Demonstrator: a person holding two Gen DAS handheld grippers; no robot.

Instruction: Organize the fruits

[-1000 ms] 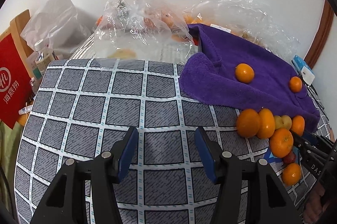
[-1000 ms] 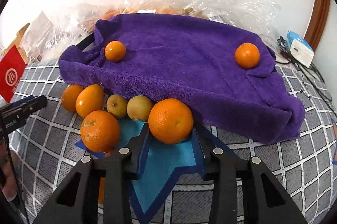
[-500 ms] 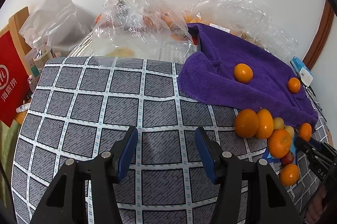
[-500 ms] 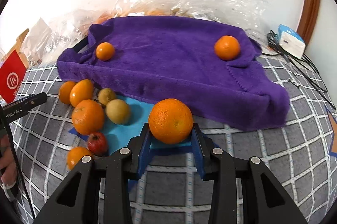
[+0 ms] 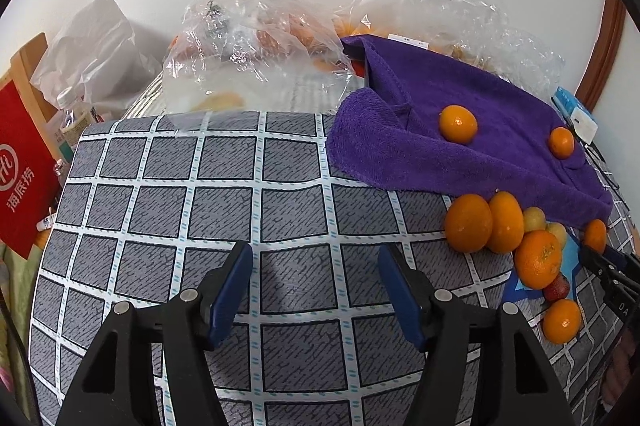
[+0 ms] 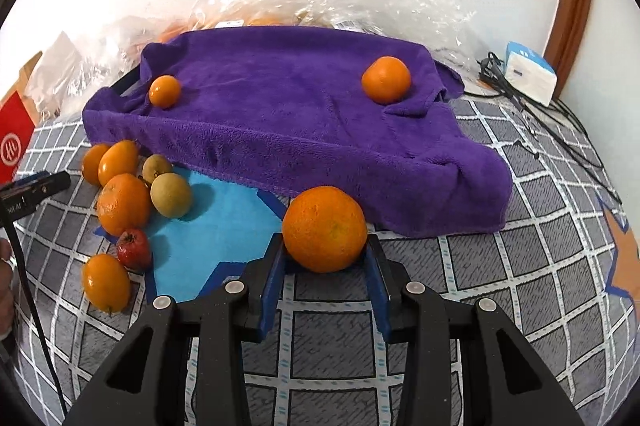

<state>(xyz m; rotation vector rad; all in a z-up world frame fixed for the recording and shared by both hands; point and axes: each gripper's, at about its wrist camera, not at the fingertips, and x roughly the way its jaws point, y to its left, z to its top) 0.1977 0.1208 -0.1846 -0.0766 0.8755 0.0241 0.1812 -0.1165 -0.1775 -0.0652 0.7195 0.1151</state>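
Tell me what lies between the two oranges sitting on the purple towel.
Nothing: in the right wrist view, only bare purple towel stretches between the small orange and the larger orange.

Two close, downward wrist views sharing purple towel (image 5: 460, 149)

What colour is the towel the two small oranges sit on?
Purple. The towel shows best in the right wrist view.

Home: checked tablecloth (image 5: 224, 201), grocery bags (image 5: 256, 41), towel (image 6: 288, 113).
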